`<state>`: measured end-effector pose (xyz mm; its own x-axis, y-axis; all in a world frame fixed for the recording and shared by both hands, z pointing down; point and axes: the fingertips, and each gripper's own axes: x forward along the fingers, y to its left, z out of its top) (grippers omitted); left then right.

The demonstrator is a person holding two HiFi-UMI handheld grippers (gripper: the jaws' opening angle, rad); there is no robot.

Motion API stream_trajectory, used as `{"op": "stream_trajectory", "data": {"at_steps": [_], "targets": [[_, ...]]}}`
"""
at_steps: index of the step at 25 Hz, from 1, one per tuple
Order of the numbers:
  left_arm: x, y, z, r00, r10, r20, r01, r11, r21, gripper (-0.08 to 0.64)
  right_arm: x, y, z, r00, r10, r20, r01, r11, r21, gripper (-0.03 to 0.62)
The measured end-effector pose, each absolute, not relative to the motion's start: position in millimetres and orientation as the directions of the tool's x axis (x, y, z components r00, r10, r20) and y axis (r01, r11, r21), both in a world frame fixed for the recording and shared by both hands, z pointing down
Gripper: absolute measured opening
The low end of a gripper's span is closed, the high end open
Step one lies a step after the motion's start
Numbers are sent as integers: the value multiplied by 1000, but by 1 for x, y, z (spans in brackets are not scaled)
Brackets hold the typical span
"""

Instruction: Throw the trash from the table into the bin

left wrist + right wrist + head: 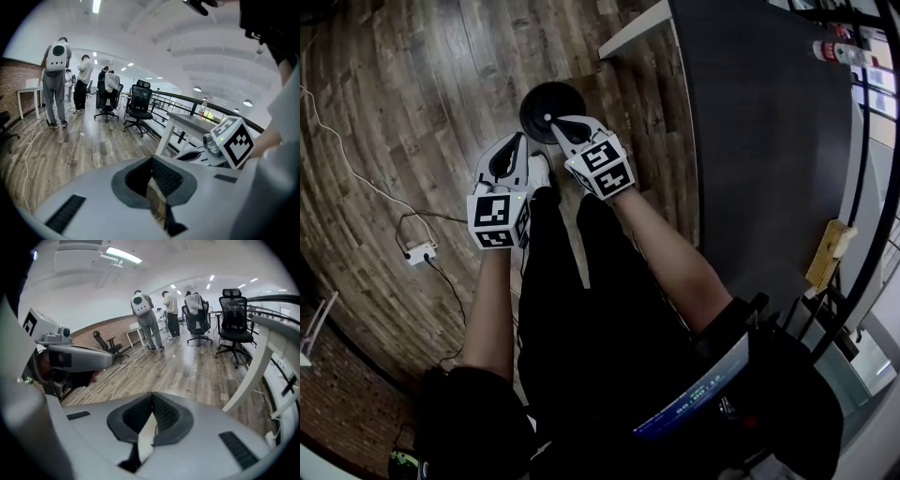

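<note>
The left tongs (521,140) and the right tongs (553,120) are held side by side above the person's legs, both aimed forward and down at the bin (539,101). The bin is round and black and stands upright on the wooden floor (403,112) with its mouth facing straight up (long axis vertical, seen end-on from the head view). It sits near the end of the dark worktop (769,141), clear of it, and its inside is too dark to tell what lies there. The left tongs are closed, pads meeting at the tips, with nothing I can make out between them. The right tongs are closed too; a pale sliver shows in the gap behind the pads, and I cannot tell what it is. From the head view the right tips overlap the bin's rim, and the left tips are just beside it
</note>
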<state>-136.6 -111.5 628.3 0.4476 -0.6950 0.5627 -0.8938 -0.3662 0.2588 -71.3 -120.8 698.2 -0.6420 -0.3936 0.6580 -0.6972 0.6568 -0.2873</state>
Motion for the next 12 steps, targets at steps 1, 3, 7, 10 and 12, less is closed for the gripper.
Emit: {"op": "stream_trajectory", "data": {"at_steps": [1, 3, 7, 10, 12], "targets": [[-137, -111, 616, 445, -701, 558, -895, -366, 254, 9, -70, -121, 682, -646, -407, 646, -698, 658, -283, 9], [-136, -109, 591, 441, -712, 546, -897, -371, 241, 9, -65, -122, 648, -653, -436, 620, -701, 658, -275, 9], [-128, -110, 546, 460, -729, 507, -887, -402, 227, 9, -53, -130, 584, -655, -515, 552, -717, 653, -242, 9], [-120, -108, 508, 475, -740, 475, -878, -433, 203, 9, -44, -128, 532, -663, -567, 489, -725, 650, -230, 9], [-114, -102, 483, 481, -748, 458, -875, -442, 197, 9, -35, -120, 496, -667, -593, 450, -728, 646, -228, 9]]}}
